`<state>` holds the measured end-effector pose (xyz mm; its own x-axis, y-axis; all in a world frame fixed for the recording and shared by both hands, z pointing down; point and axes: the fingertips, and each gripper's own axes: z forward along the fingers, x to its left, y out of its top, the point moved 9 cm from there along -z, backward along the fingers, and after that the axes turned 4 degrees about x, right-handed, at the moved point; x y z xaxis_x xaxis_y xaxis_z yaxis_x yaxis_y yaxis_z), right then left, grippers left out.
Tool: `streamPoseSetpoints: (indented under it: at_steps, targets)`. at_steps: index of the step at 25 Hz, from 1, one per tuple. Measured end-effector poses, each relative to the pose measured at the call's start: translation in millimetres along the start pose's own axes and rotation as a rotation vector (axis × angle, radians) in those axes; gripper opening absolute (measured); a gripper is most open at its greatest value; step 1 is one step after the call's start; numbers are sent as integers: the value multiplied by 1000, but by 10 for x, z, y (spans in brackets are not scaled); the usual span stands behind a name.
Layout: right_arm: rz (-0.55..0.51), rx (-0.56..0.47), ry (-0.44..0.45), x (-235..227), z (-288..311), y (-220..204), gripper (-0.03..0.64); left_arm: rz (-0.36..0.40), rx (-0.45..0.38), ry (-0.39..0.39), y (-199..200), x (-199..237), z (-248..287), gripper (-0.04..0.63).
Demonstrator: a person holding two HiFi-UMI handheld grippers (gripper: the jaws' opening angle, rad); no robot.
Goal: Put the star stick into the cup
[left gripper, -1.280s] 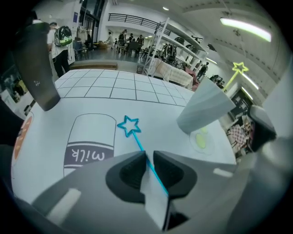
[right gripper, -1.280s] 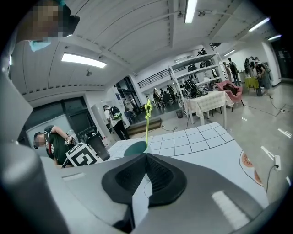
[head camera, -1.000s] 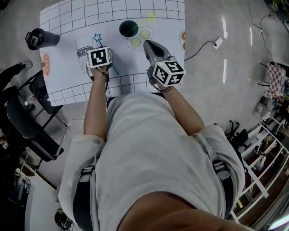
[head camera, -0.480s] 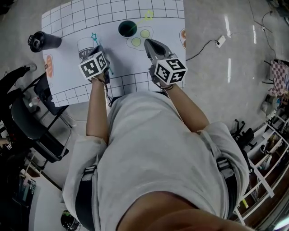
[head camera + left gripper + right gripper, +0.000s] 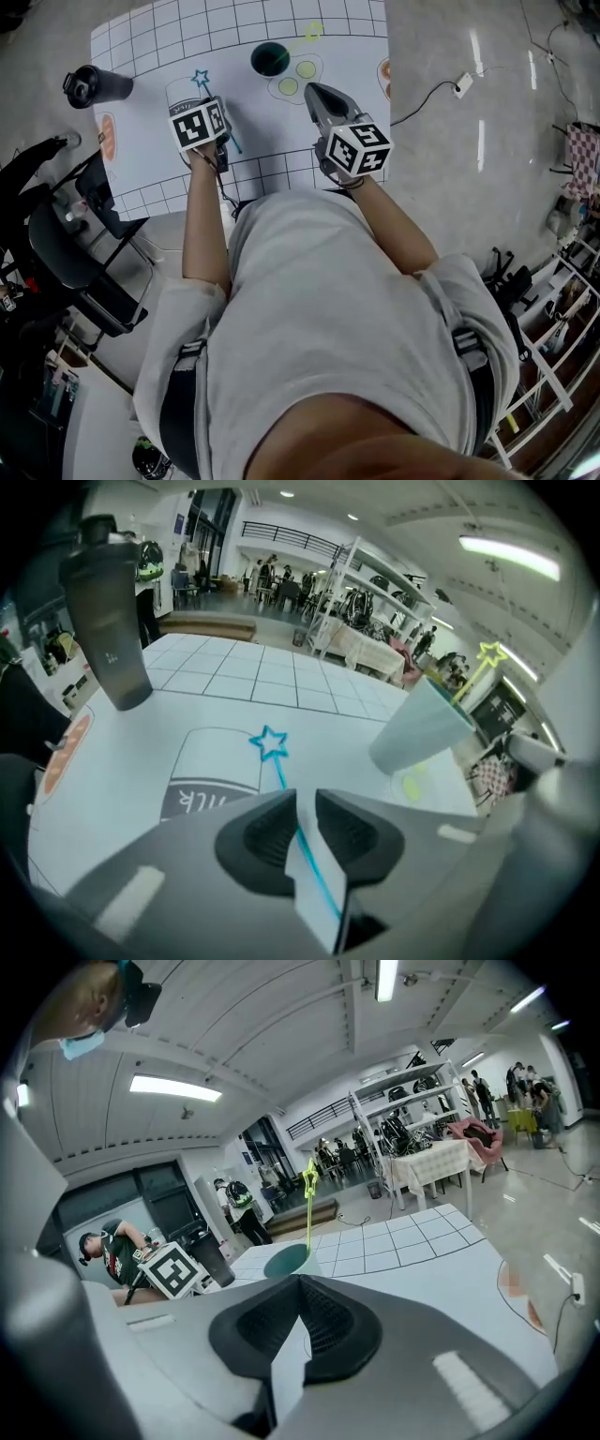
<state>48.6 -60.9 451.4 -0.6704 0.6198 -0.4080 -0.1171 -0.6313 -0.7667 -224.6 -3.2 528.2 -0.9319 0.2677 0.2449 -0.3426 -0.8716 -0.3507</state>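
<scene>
A blue star stick (image 5: 271, 743) has its star over a can drawing printed on the white gridded mat (image 5: 141, 150). Its thin shaft runs back between the jaws of my left gripper (image 5: 302, 808), which is shut on it. In the head view the blue star (image 5: 200, 78) shows just beyond the left gripper's marker cube (image 5: 200, 124). The dark green cup (image 5: 269, 59) stands at the mat's far middle with a yellow-green star stick (image 5: 309, 33) leaning out of it. My right gripper (image 5: 314, 91) is shut on nothing, just near-right of the cup (image 5: 286, 1260).
A black shaker bottle (image 5: 94, 86) stands at the mat's far left corner. Green circles (image 5: 298, 77) and orange shapes are printed on the mat. A black chair (image 5: 66, 253) stands left of the table. A cable and plug (image 5: 457, 86) lie on the floor to the right.
My left gripper has tilted and shifted slightly while holding the blue stick, whose star stays over the can drawing. The right gripper has barely moved.
</scene>
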Motion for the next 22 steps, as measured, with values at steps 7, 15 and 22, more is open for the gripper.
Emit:
streamPoseSetpoints:
  at_steps: [7, 15, 22]
  targets:
    - [21, -22, -30, -96, -44, 44, 0, -40, 32, 112, -30, 63, 212, 23]
    - [36, -21, -35, -142, -46, 26, 0, -76, -17, 50, -72, 115, 188, 15]
    - [28, -19, -26, -171, -55, 46, 0, -71, -182, 16, 12, 40, -43, 14]
